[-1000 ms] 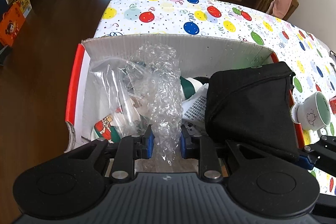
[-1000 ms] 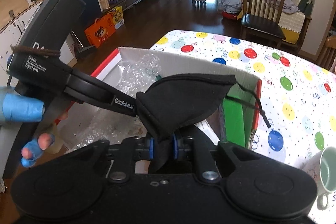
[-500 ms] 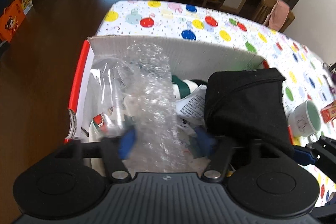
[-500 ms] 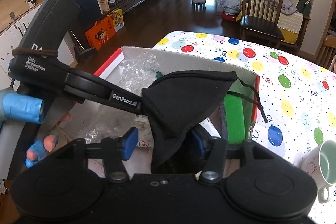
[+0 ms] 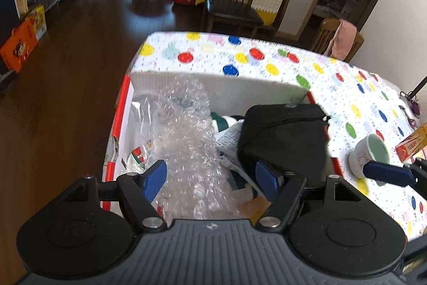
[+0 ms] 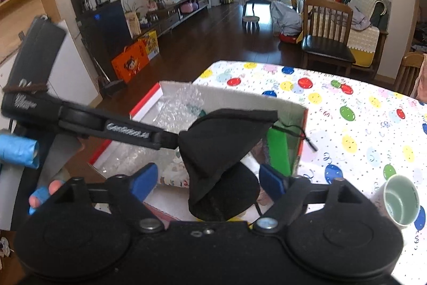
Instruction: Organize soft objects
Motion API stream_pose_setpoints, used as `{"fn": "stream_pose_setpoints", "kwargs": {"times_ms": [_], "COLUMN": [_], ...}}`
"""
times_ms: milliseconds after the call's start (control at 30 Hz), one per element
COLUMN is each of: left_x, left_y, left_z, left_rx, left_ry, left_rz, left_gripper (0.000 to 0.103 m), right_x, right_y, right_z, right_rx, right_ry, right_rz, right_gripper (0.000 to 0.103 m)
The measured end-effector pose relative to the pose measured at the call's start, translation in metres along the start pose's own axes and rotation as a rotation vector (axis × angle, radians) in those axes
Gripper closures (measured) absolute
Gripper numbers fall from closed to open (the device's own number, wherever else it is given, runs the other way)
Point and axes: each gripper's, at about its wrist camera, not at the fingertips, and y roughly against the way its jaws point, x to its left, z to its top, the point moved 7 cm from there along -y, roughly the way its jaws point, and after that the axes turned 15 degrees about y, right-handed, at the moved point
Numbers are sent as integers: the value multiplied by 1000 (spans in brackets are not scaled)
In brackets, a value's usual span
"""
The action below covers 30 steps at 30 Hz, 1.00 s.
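A red-edged cardboard box (image 5: pixel 213 86) stands on the table's left end. Clear bubble wrap (image 5: pixel 186 140) lies in its left half, and a black fabric pouch (image 5: pixel 283 135) rests on the items in its right half. My left gripper (image 5: pixel 210 179) is open above the near side of the box, its blue pads apart on either side of the bubble wrap. My right gripper (image 6: pixel 208 179) is open too, with the black pouch (image 6: pixel 224 148) loose between its spread pads. The left gripper's body (image 6: pixel 80 119) crosses the right wrist view.
A white mug (image 5: pixel 369 155) with a green inside stands right of the box, also in the right wrist view (image 6: pixel 399 200). A red and yellow carton (image 5: pixel 412 142) lies beyond it. The balloon-print tablecloth (image 5: pixel 267 58) stretches away. Chairs stand past the table.
Both grippers have opened, letting go of the bubble wrap and the black pouch, which now sit in the box. Both grippers have drawn back and up a little.
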Motion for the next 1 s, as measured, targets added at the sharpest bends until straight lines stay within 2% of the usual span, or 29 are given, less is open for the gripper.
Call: {"fn": "stream_pose_setpoints", "kwargs": {"times_ms": [267, 400, 567, 900, 1000], "left_x": [-13, -20, -30, -48, -56], "left_y": [60, 90, 118, 143, 149], "left_z": [-12, -21, -33, -62, -71], "left_rx": [-153, -228, -298, -329, -353], "left_ry": [-52, -85, -123, -158, -178], "left_rz": [-22, -26, -30, -71, -78], "left_gripper": [30, 22, 21, 18, 10], "right_x": [-9, -10, -14, -25, -26], "right_y": [35, 53, 74, 106, 114], "right_z": [4, 4, 1, -15, -22], "right_rx": [-104, -155, -219, -280, -294], "right_ry": [-12, -3, -9, -30, -28], "right_rz": [-22, -29, -37, -67, -82], "right_gripper": [9, 5, 2, 0, 0]}}
